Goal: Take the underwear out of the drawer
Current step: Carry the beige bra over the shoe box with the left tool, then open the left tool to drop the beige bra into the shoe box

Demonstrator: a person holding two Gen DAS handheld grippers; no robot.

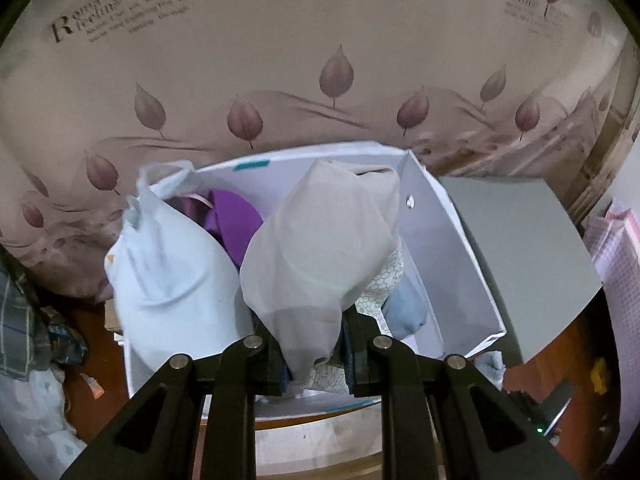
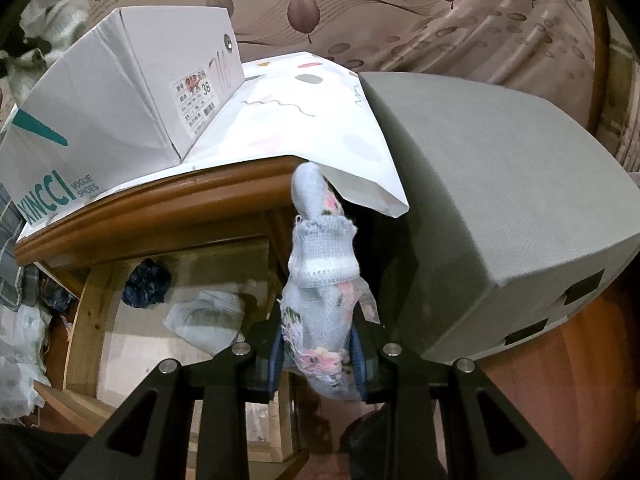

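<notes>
In the left wrist view my left gripper [image 1: 316, 364] is shut on a pale beige piece of underwear [image 1: 320, 248], which hangs over an open white shoe box [image 1: 452, 264]. The box holds a pale blue garment [image 1: 172, 272], a purple one [image 1: 236, 220] and a patterned cloth [image 1: 380, 284]. In the right wrist view my right gripper [image 2: 320, 360] is shut on light blue floral underwear with a lace band [image 2: 320, 280], held above an open wooden drawer [image 2: 92, 320]. A dark blue garment [image 2: 146, 284] and a white one [image 2: 208, 316] lie in the drawer.
A grey box [image 2: 500, 200] stands to the right of the shoe box [image 2: 100, 100] on a wooden top [image 2: 160, 208] covered by a white printed sheet [image 2: 312, 120]. A leaf-patterned fabric [image 1: 320, 80] rises behind. Loose clothes [image 1: 24, 320] lie at the left.
</notes>
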